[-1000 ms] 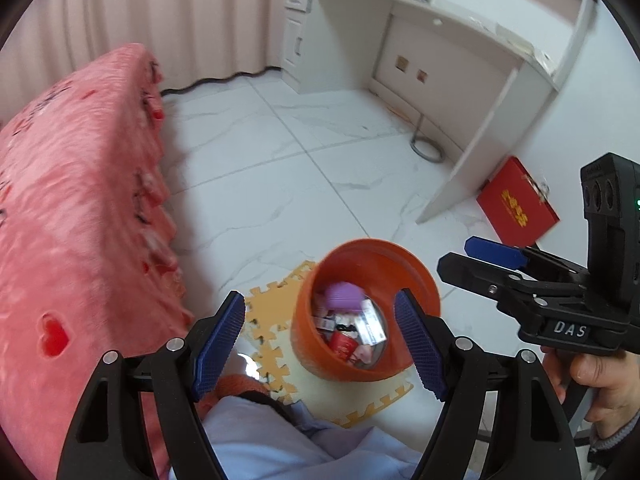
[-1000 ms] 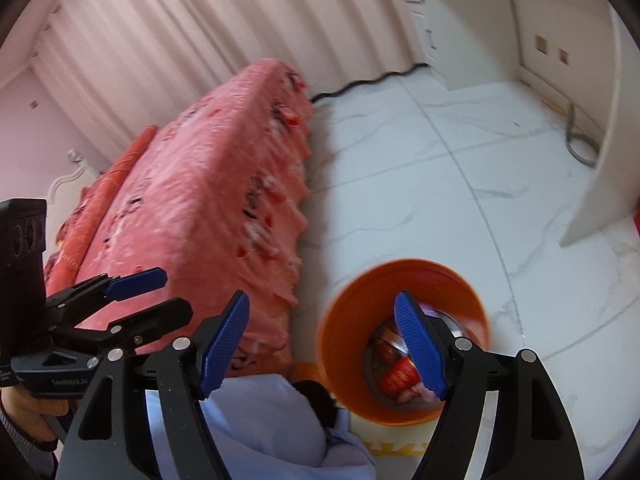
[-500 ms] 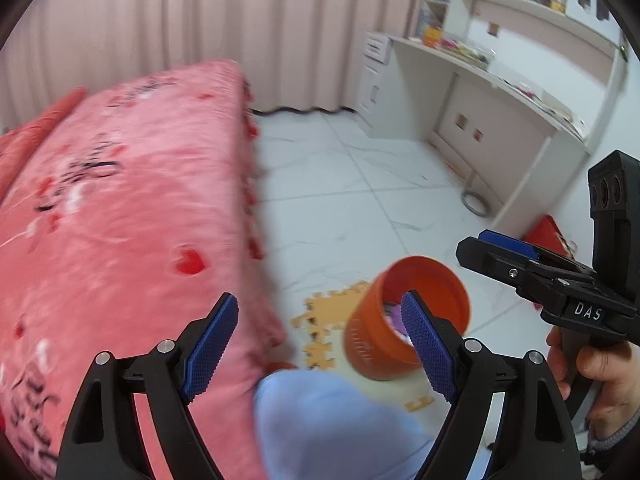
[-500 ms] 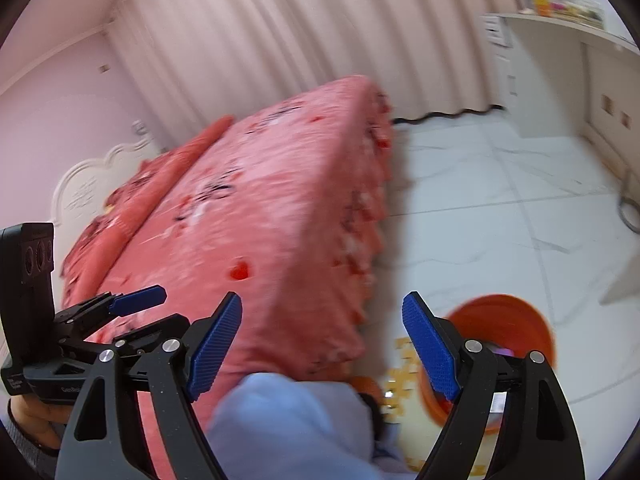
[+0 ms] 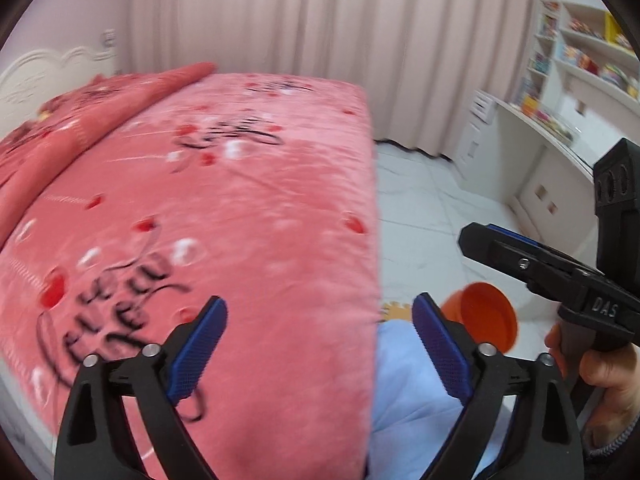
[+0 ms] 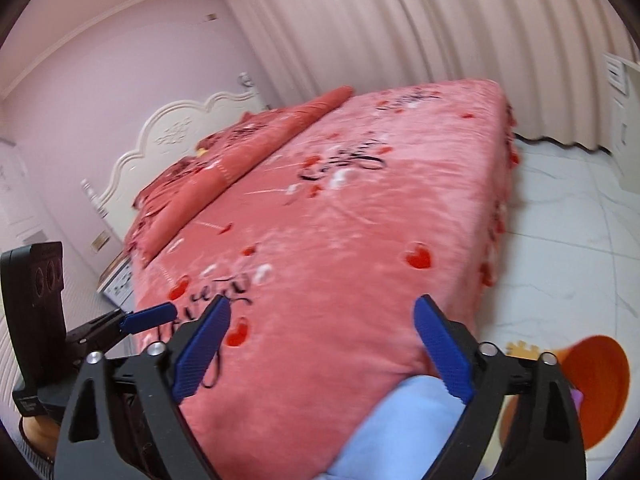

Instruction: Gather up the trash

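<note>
I now face the wide bed under a pink plush heart-printed blanket (image 5: pixel 248 216) – earlier the round orange plastic trash bin (image 5: pixel 486 316) filled my view; now it sits low right on the floor. Left gripper (image 5: pixel 320 354) and right gripper (image 6: pixel 322 354): jaws opening, nothing between them.

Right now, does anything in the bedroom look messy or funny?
Nothing stands out. The pink bedspread lies flat, with a folded blanket along one side. The orange bin stands on the floor by the bed's corner. Both grippers are opening and empty. The picture is blurry, so small bits could hide.
</note>
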